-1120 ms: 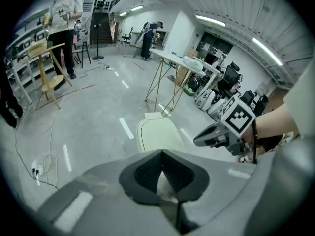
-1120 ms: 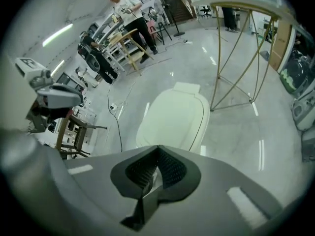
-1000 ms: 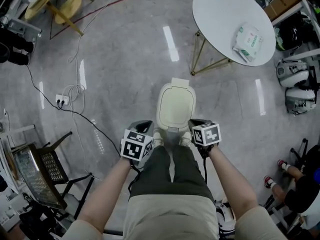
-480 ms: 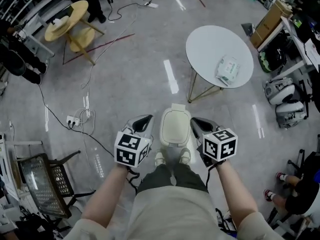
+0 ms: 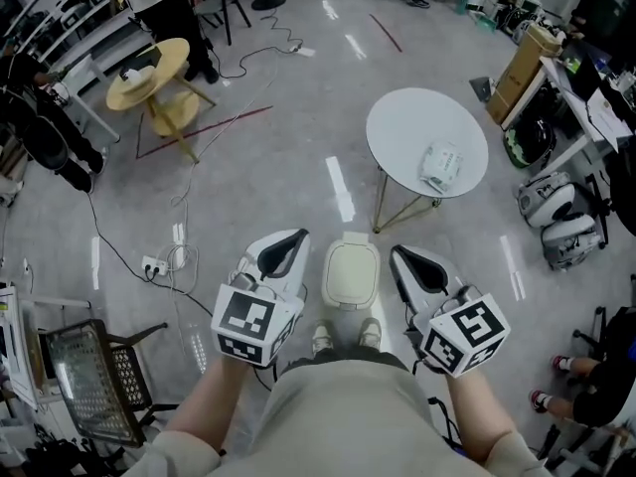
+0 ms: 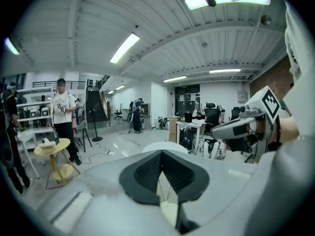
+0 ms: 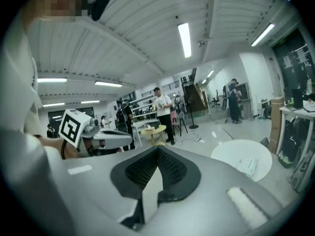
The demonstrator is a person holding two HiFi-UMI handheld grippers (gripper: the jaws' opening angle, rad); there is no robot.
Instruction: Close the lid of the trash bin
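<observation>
Trash bin (image 5: pixel 350 240) on the floor between the left claw (image 5: pixel 281 251) and right claw (image 5: pixel 418 265), below both, touching neither. Each claw pinched together at the tips, holding nothing, pointed out into the room. Lid (image 5: pixel 351 274) flat across the top, so closing judged done, nothing plainly left. Bin walls hidden under the lid; seating at the rim not checkable; no clear sight of the bin in either gripper view. Beyond the right claw, round white surface (image 5: pixel 397 127) carrying a packet (image 5: pixel 440 165).

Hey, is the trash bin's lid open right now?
No, in the head view the lid lies flat over the top of the trash bin, and no opening into the bin shows.
</observation>
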